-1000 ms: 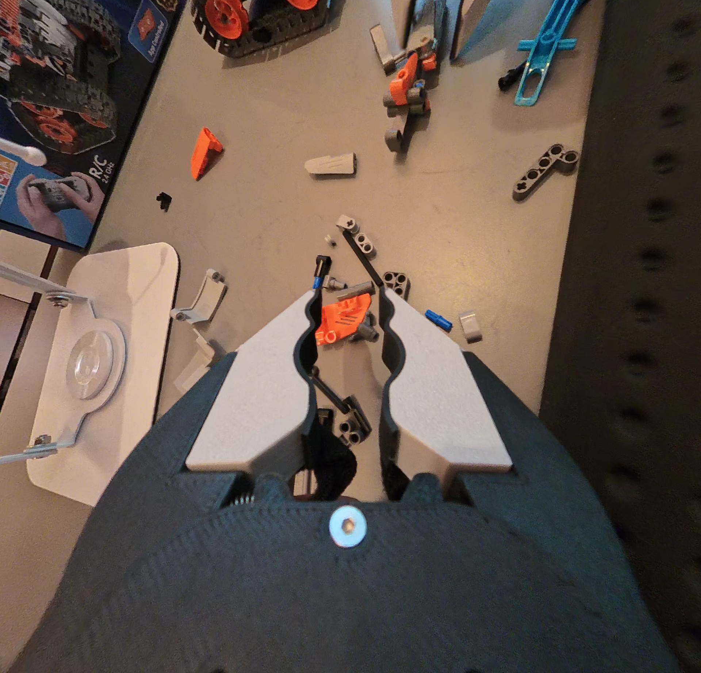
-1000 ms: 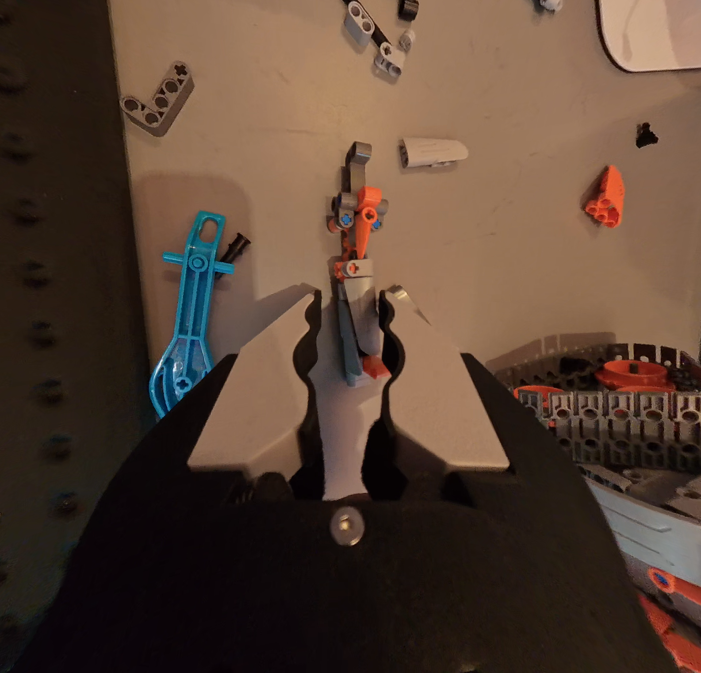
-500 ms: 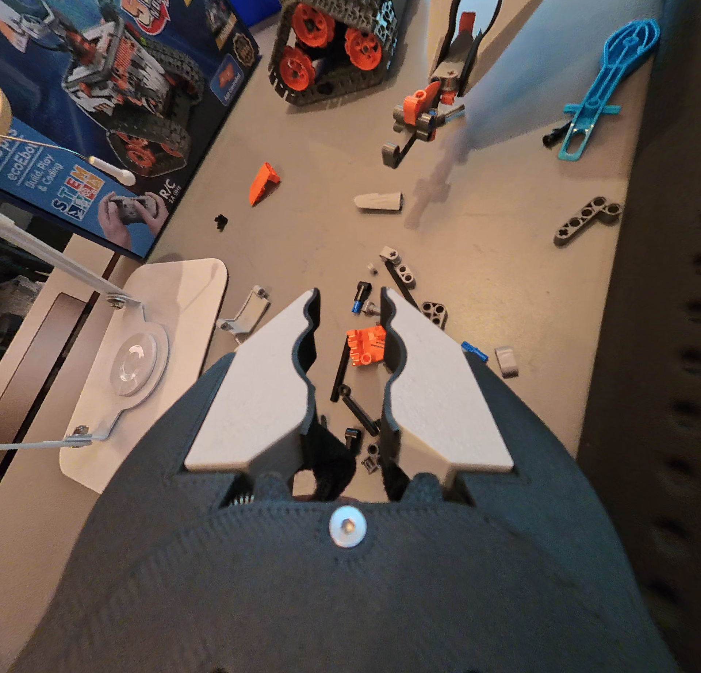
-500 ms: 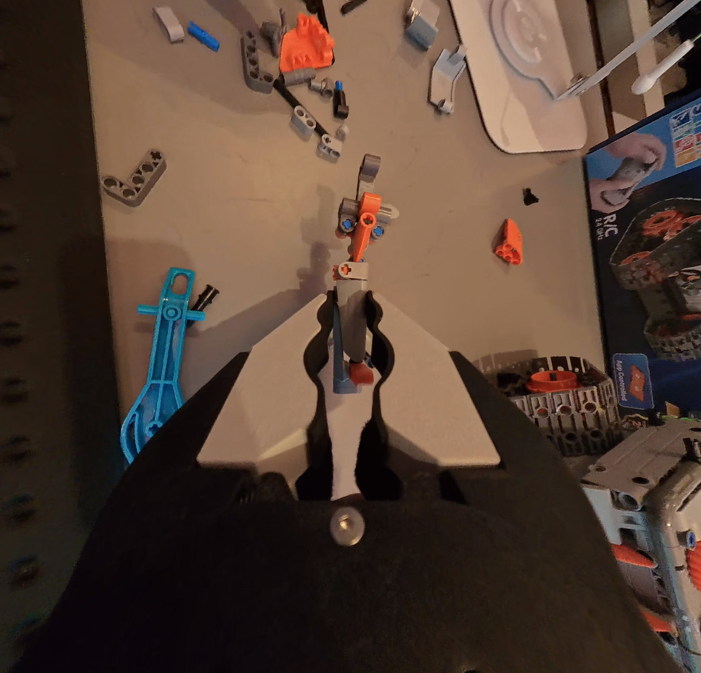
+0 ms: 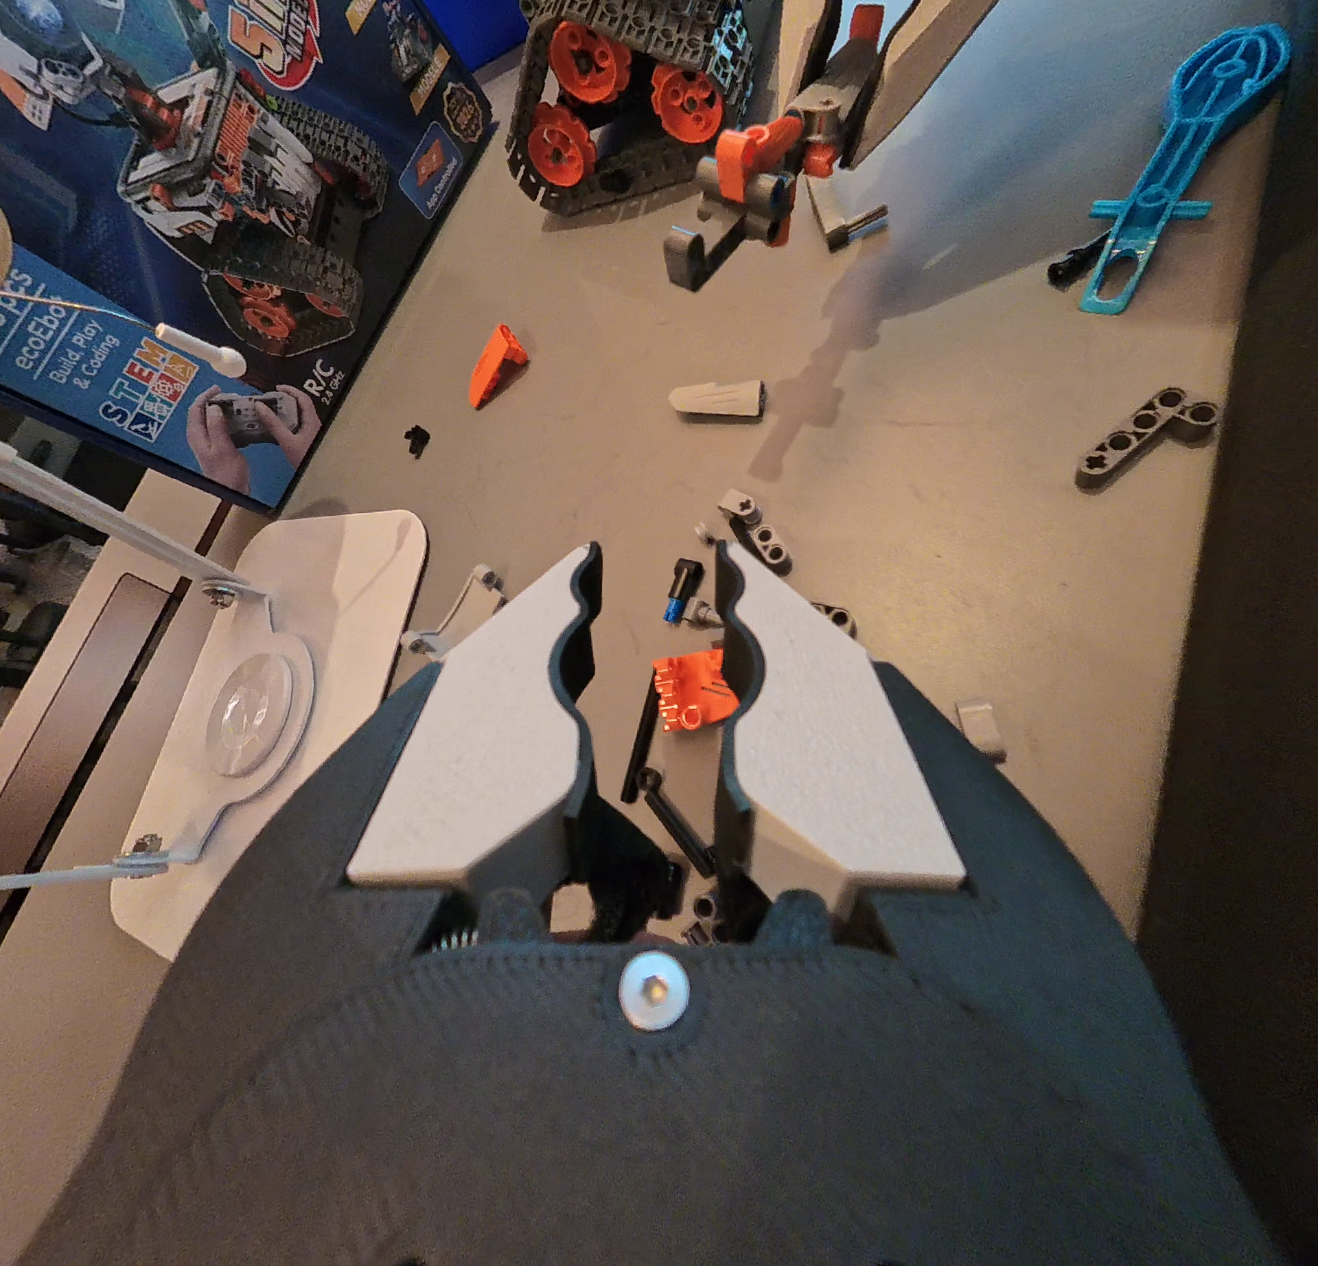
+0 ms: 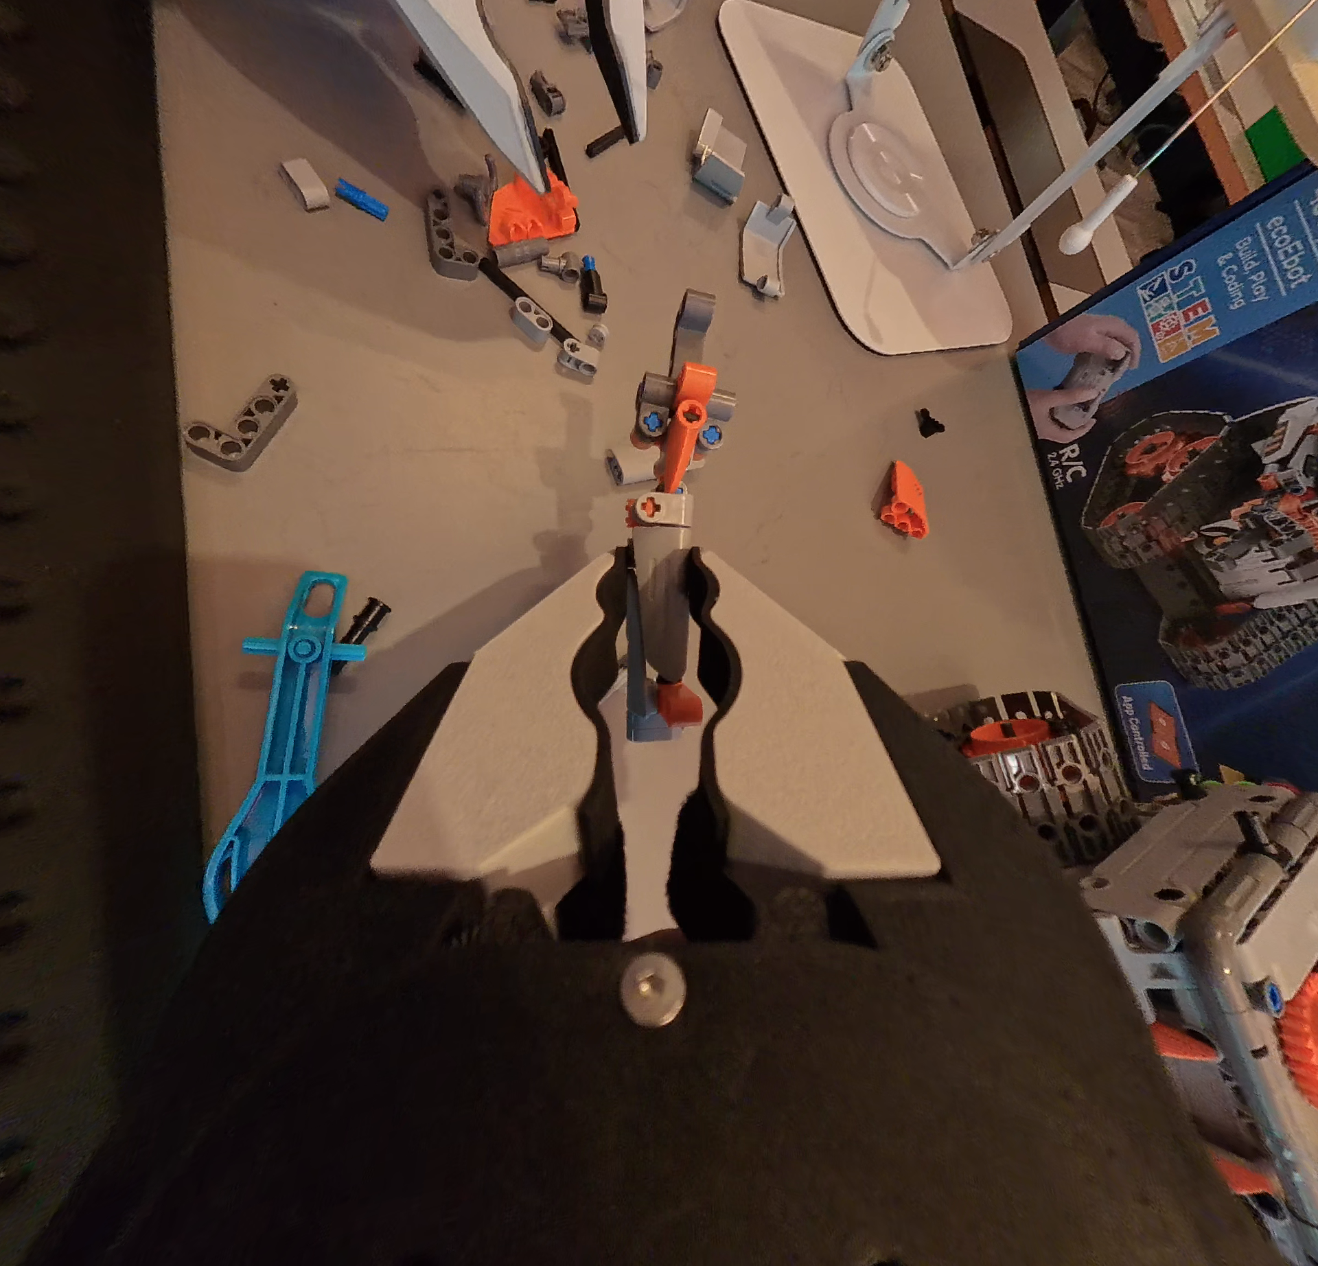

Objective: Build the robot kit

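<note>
Grey table (image 5: pixel 927 590) strewn with orange, grey and black building pieces; a bright blue tool (image 6: pixel 285 718) lies at the edge. The toy box (image 5: pixel 178 197) is dark blue, the tracked model (image 5: pixel 620 83) grey with orange wheels.

A grey-beige table (image 5: pixel 585 390) carries scattered building-toy parts: an orange wedge piece (image 5: pixel 496 364) at centre, a blue brick separator (image 5: pixel 1177 155) at two o'clock, a tracked vehicle model (image 5: pixel 627 83) at twelve, a blue product box (image 5: pixel 185 197) at ten, a white stand base (image 5: pixel 335 625) at nine.
</note>
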`<state>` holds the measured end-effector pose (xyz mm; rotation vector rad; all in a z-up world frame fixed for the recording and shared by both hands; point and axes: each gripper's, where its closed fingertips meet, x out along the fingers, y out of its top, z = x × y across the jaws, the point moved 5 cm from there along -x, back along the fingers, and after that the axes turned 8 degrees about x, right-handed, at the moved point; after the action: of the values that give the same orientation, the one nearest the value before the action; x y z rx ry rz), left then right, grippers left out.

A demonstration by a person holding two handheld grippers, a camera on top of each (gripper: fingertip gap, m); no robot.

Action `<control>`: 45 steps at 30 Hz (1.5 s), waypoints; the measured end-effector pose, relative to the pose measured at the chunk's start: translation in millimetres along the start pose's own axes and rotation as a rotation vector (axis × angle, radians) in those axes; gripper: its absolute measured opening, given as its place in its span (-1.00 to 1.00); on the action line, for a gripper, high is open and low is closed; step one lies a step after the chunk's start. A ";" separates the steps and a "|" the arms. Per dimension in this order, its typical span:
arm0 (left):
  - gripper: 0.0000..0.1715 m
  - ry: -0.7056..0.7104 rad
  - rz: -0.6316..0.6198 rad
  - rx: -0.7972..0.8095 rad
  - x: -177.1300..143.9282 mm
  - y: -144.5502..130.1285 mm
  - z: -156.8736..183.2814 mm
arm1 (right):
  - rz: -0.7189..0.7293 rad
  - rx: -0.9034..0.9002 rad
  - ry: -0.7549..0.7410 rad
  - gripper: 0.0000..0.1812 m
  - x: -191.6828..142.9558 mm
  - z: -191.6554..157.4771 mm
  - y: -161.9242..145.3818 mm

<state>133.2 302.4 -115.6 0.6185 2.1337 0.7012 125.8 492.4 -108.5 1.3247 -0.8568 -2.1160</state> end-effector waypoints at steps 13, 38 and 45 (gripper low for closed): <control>-0.64 0.024 0.045 -0.004 6.9 14.4 -4.7 | 0.092 0.138 0.128 -0.85 1.0 5.4 2.4; -0.91 -0.209 0.359 -0.168 22.9 74.5 -0.3 | 0.240 0.160 0.166 -0.77 -11.1 4.9 15.9; -0.93 -0.229 0.423 -0.244 19.6 78.9 -2.4 | 0.261 0.137 0.081 -0.63 -10.7 9.5 21.7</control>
<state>135.3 371.5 -72.7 0.9769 1.6880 1.0473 123.3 487.4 -83.1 1.2784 -1.0924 -1.8188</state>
